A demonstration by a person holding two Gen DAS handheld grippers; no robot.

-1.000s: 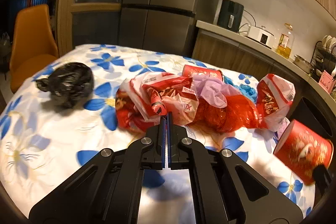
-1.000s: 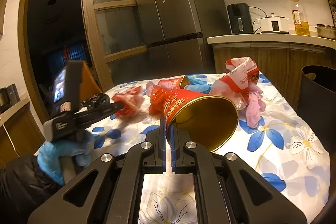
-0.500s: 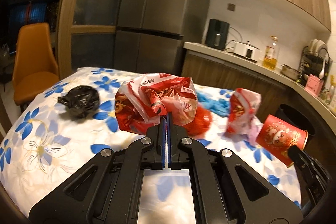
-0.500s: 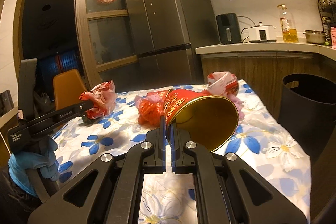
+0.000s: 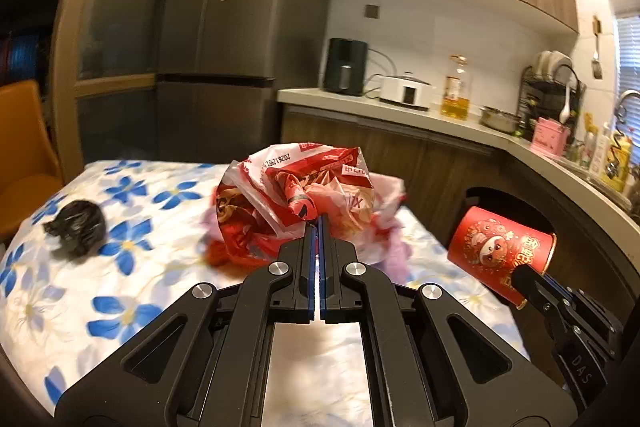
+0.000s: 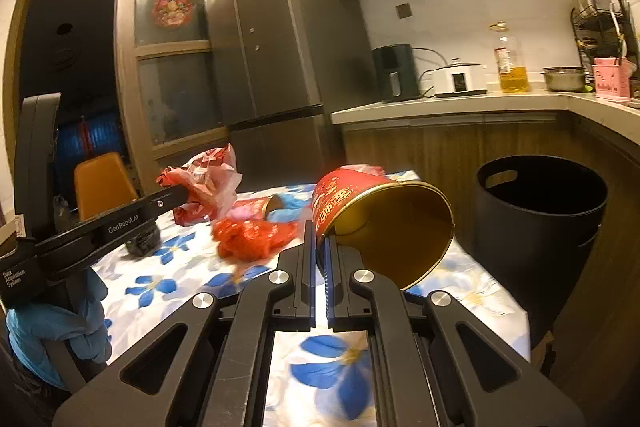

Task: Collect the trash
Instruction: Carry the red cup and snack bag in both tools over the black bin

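Observation:
My left gripper point(image 5: 319, 223) is shut on a crumpled red-and-white plastic wrapper point(image 5: 296, 191), held up above the flowered table point(image 5: 120, 291). The right wrist view shows that wrapper point(image 6: 204, 183) at the left gripper's tip point(image 6: 182, 193). My right gripper point(image 6: 320, 227) is shut on the rim of a red paper cup point(image 6: 380, 223), tilted with its gold inside facing me. That cup point(image 5: 500, 251) hangs at the right in the left wrist view, next to the black trash bin point(image 6: 540, 215).
On the table lie a knotted black bag point(image 5: 76, 227), a red mesh bag point(image 6: 252, 235), a second red cup on its side point(image 6: 256, 207) and blue scraps point(image 6: 292, 205). An orange chair point(image 6: 104, 183) stands at the far left. A counter point(image 6: 448, 107) runs behind.
Both grippers have risen and swung right toward the bin, carrying the wrapper and the cup. The wrapper has come up off the trash pile.

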